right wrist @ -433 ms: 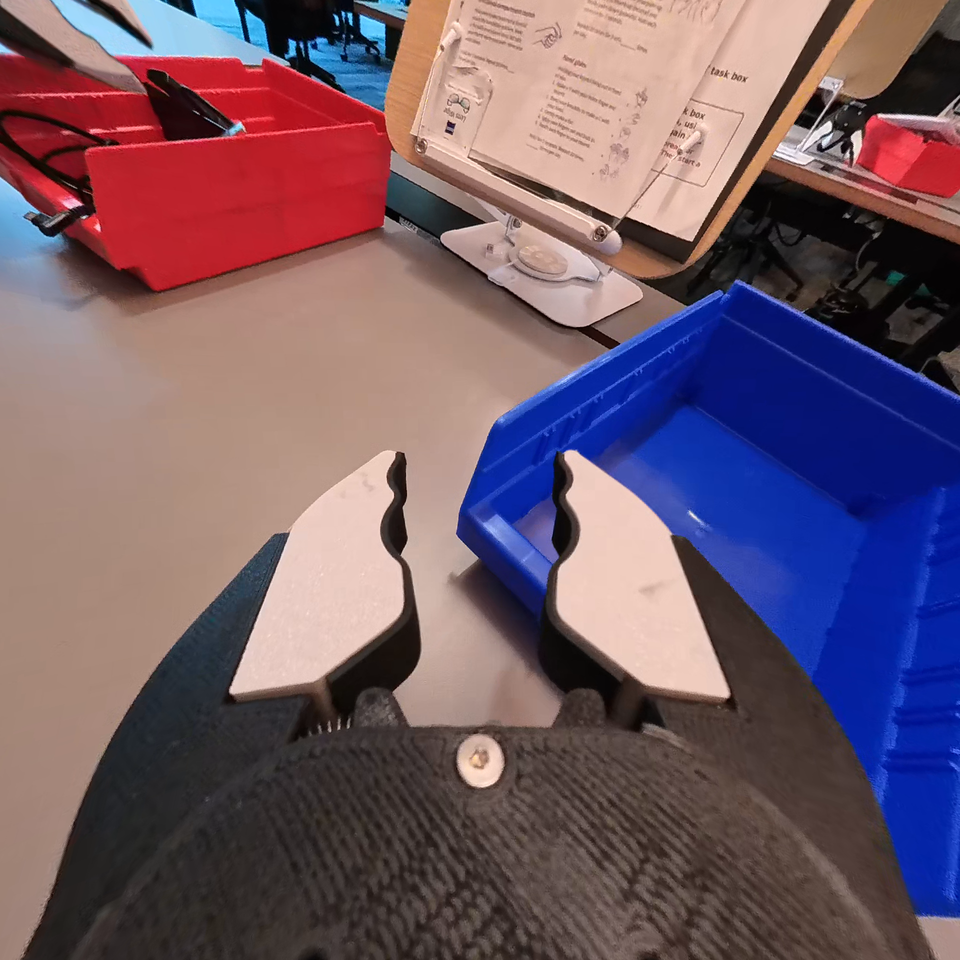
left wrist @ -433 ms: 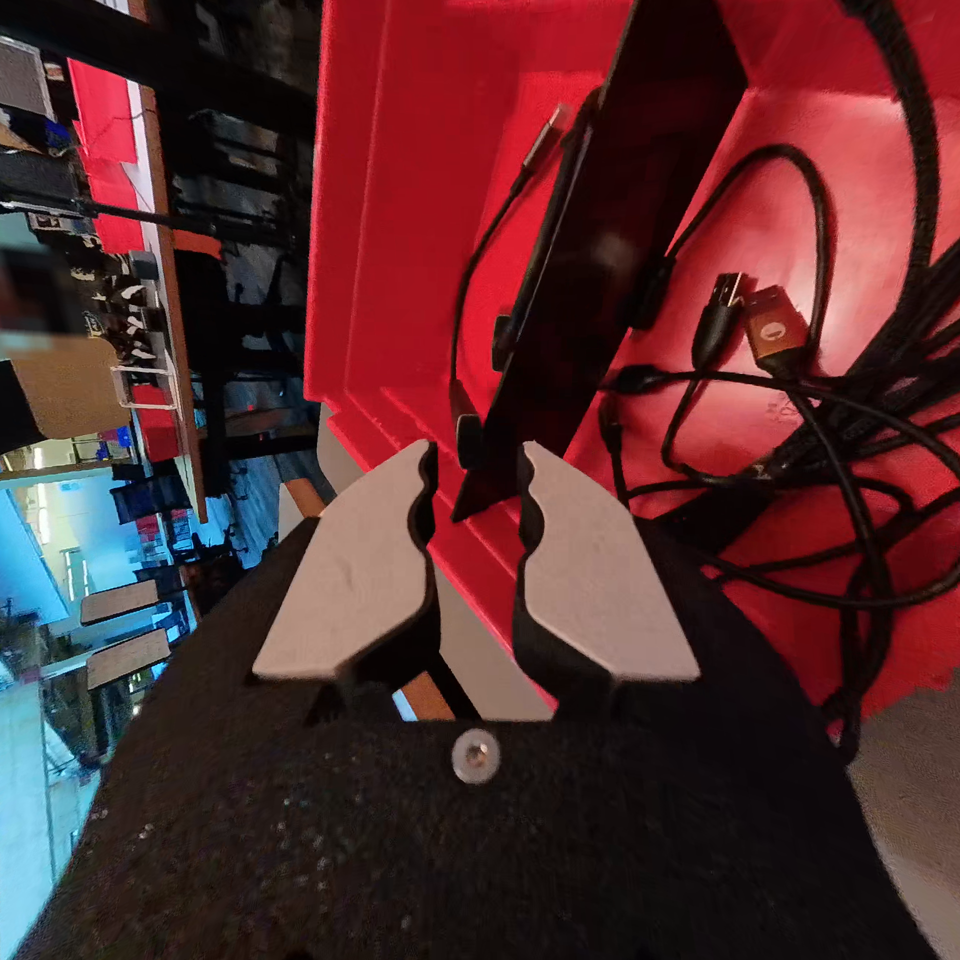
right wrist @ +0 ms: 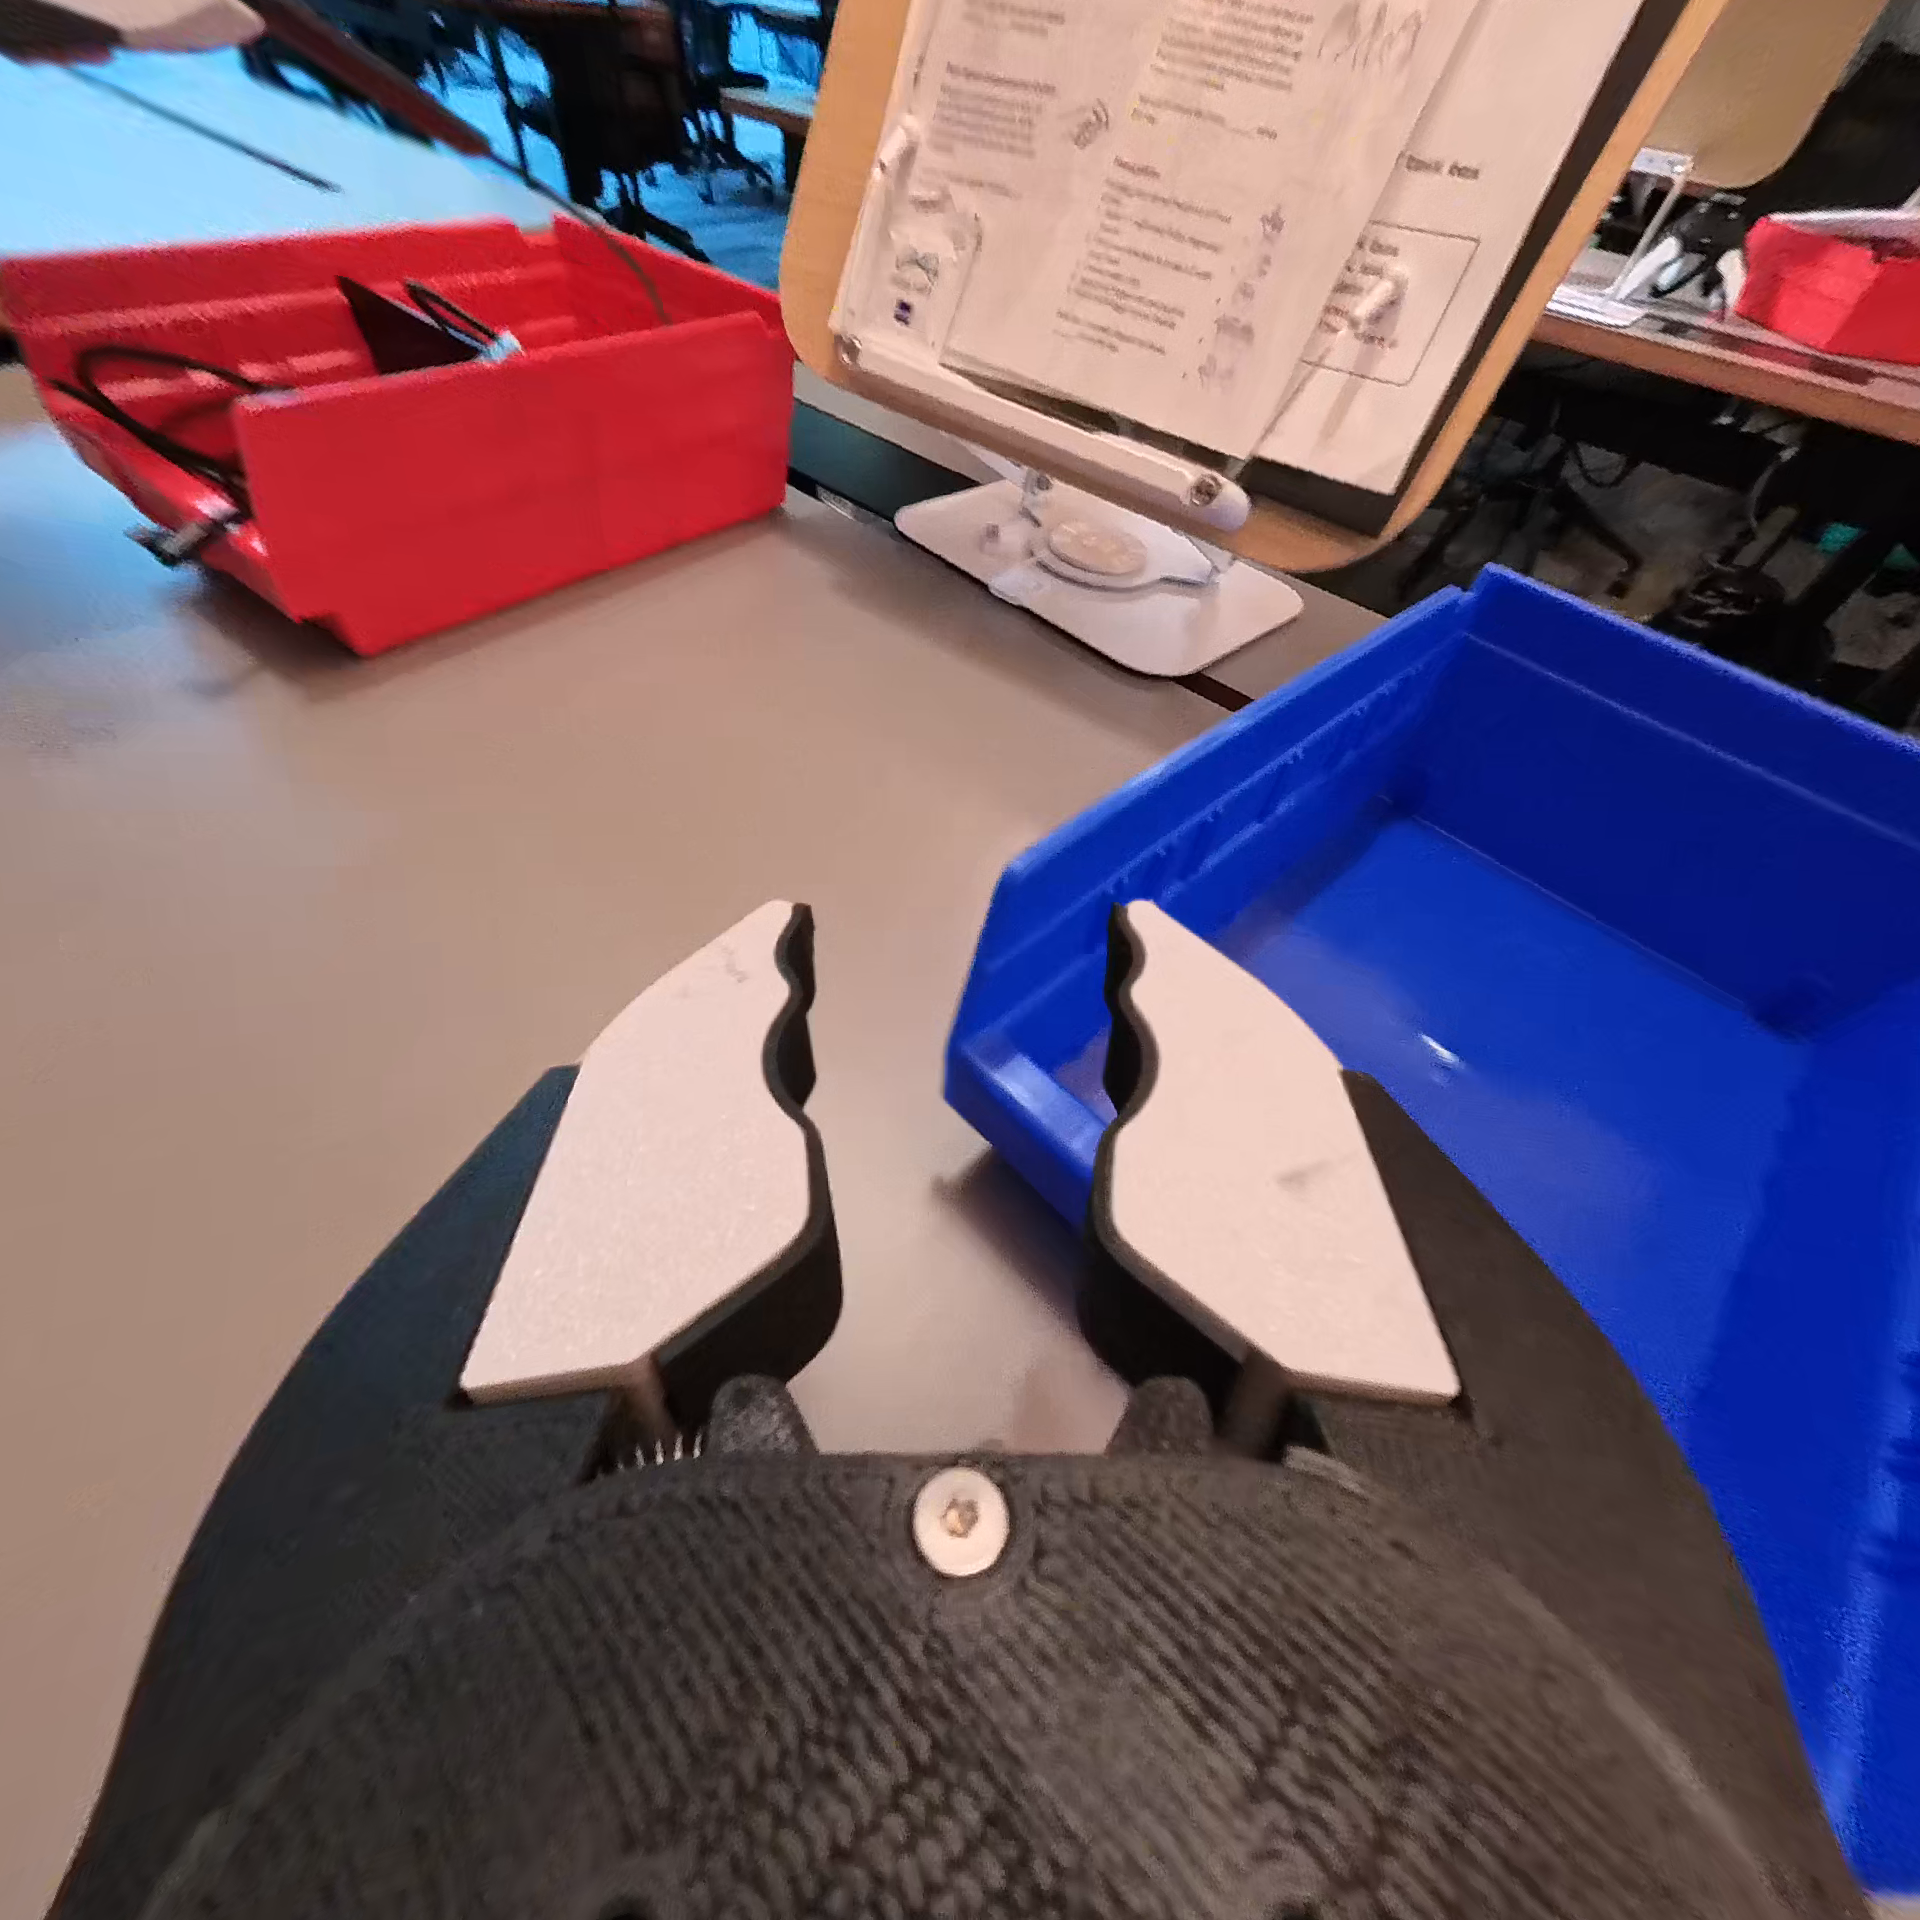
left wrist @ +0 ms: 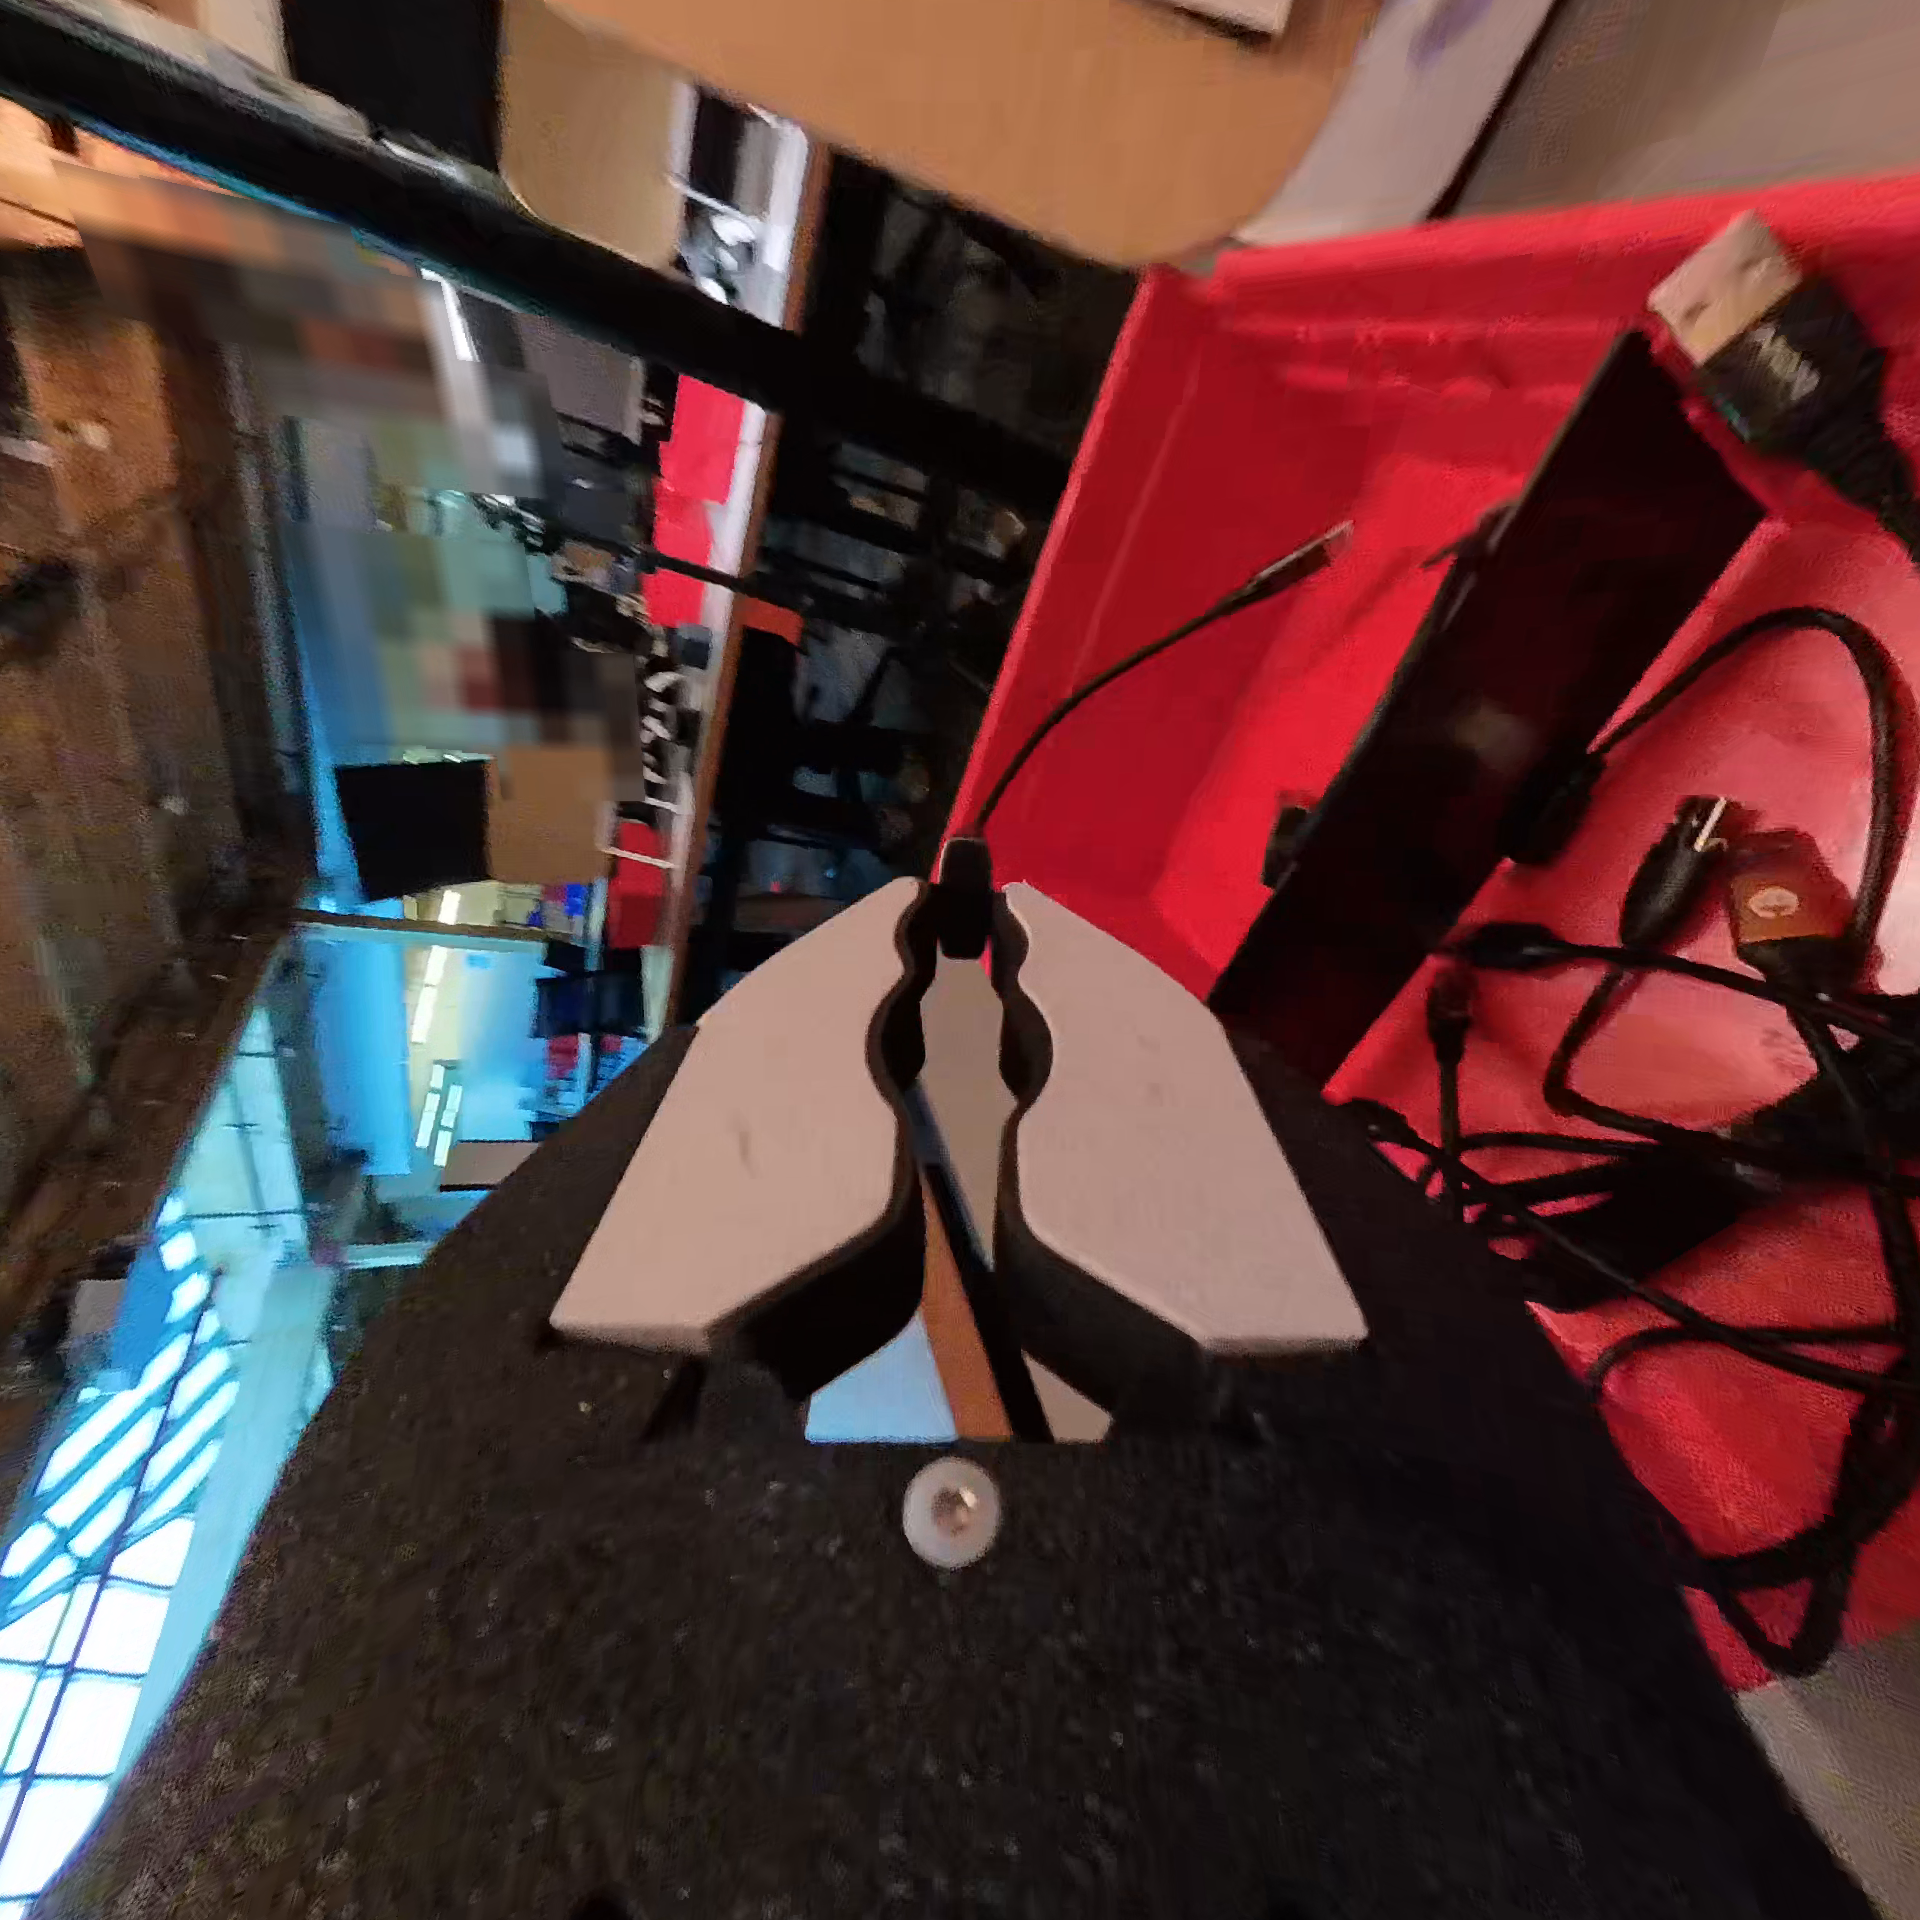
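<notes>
My left gripper [left wrist: 961, 914] is shut on the black plug end of a thin black cable [left wrist: 1122, 665], held up beside the red bin [left wrist: 1195, 520]. The cable arcs up from the fingertips to a small connector [left wrist: 1314, 551]. The red bin holds a black divider plate [left wrist: 1507, 748] and a tangle of black cables [left wrist: 1714, 1091] with USB plugs. My right gripper [right wrist: 961, 997] is open and empty, low over the grey table [right wrist: 416, 883], its right finger at the front corner of the empty blue bin [right wrist: 1558, 935]. The red bin [right wrist: 468, 457] stands far left in the right wrist view.
A wooden clipboard stand with papers [right wrist: 1195, 239] on a white base [right wrist: 1112, 582] stands behind the bins at the table's far edge. Another desk with a red box [right wrist: 1829, 281] lies at the far right. Chairs and desks fill the background. My hands' fingertips stand some 50 centimetres from each other.
The left gripper has closed on the cable's plug and lifted it away from the red bin. The right gripper has stayed open near the blue bin, its view shifting slightly.
</notes>
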A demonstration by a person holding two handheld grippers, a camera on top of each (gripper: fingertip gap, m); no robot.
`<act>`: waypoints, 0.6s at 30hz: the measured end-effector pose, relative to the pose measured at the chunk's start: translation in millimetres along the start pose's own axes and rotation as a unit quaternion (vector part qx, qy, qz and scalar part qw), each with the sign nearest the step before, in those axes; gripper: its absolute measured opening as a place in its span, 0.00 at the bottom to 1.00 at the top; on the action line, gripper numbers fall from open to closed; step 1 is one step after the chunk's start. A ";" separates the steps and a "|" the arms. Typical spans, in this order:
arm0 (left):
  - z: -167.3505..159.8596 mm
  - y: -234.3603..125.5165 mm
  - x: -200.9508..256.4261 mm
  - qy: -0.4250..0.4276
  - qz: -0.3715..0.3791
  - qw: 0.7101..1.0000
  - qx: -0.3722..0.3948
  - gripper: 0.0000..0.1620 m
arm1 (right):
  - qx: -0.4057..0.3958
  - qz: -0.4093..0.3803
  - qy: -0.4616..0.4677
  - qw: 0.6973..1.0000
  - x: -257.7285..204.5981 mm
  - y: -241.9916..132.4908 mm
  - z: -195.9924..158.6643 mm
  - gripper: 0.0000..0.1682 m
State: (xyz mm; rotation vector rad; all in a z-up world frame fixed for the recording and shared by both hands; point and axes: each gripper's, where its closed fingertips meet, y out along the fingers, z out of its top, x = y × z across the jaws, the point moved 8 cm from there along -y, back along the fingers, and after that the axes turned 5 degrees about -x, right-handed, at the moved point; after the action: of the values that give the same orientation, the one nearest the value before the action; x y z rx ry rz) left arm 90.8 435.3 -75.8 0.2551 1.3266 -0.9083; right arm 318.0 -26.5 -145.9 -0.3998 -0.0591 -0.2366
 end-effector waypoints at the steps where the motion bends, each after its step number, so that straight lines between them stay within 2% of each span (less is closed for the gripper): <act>1: 10.5 -16.4 -4.4 0.021 0.035 0.999 0.017 0.06 | 0.010 0.015 0.012 1.000 -3.3 0.9 2.2 0.32; 4: 48.8 -69.3 -1.1 0.123 0.139 0.981 0.060 0.06 | 0.054 0.074 0.055 0.994 -18.1 4.3 11.5 0.32; 6: 75.8 -100.6 13.7 0.170 0.183 0.964 0.093 0.06 | 0.088 0.130 0.092 0.983 -32.7 7.3 18.5 0.34; 10: 123.6 -148.4 69.6 0.223 0.230 0.928 0.192 0.06 | 0.152 0.289 0.165 0.931 -69.0 9.6 32.7 0.40; 12: 141.9 -169.0 101.1 0.235 0.229 0.909 0.257 0.06 | 0.176 0.347 0.188 0.902 -77.8 4.8 38.7 0.43; 13: 149.0 -180.0 114.9 0.242 0.224 0.898 0.292 0.06 | 0.176 0.355 0.165 0.903 -74.5 -0.2 40.9 0.43; 15: 157.6 -198.5 137.1 0.284 0.218 0.868 0.344 0.06 | 0.176 0.289 0.066 0.939 -53.4 -22.2 45.6 0.40; 18: 163.4 -220.0 158.4 0.349 0.206 0.821 0.401 0.06 | 0.223 0.233 -0.102 0.941 -43.0 -73.9 53.4 0.39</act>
State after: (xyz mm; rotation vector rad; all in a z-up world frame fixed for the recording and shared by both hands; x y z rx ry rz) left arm 51.5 122.5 -103.6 1.6044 1.3706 -0.9879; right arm 258.0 -62.4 -73.3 0.0233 -0.2154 0.2879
